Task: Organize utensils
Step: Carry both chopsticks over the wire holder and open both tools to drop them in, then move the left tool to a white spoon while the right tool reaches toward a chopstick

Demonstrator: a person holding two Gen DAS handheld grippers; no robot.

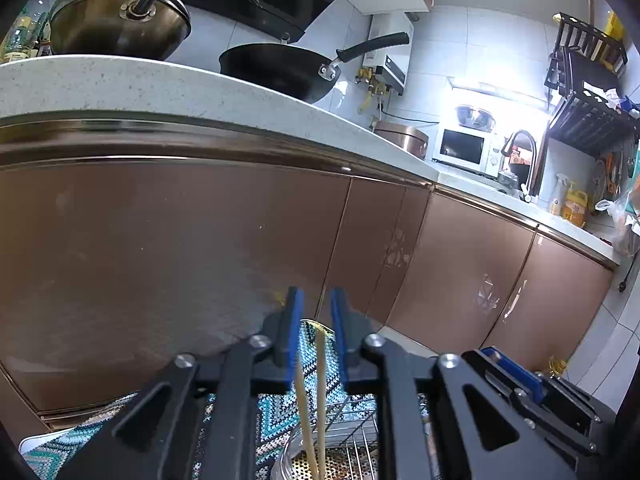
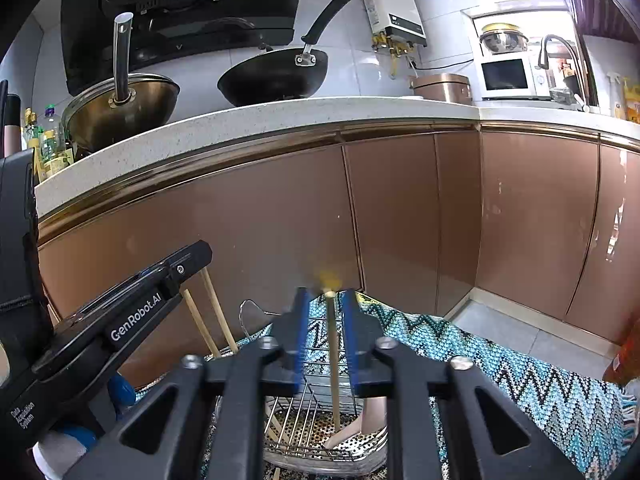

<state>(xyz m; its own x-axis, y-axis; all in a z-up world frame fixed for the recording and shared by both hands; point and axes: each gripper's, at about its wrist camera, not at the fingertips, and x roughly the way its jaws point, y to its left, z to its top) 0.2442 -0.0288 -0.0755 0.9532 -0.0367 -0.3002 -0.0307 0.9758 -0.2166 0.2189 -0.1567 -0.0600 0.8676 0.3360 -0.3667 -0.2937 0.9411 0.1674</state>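
Two pale wooden chopsticks (image 1: 304,400) stand upright between the blue pads of my left gripper (image 1: 317,294). Its jaws are slightly apart, and the right pad is clear of the sticks. Their lower ends rest in a wire utensil rack (image 1: 356,412) with a perforated metal base. My right gripper (image 2: 325,294) is open around a single chopstick (image 2: 332,360), with a gap on both sides. That stick stands in the same rack (image 2: 312,396). In the right wrist view my left gripper (image 2: 200,258) shows at the left with its two chopsticks (image 2: 216,312) below it.
The rack stands on a teal zigzag mat (image 2: 520,380) on the floor in front of brown cabinet doors (image 2: 400,220). Above, a speckled countertop (image 2: 240,128) carries a lidded steel pan (image 2: 120,108) and a black wok (image 2: 272,76). A pale utensil (image 2: 374,416) leans in the rack.
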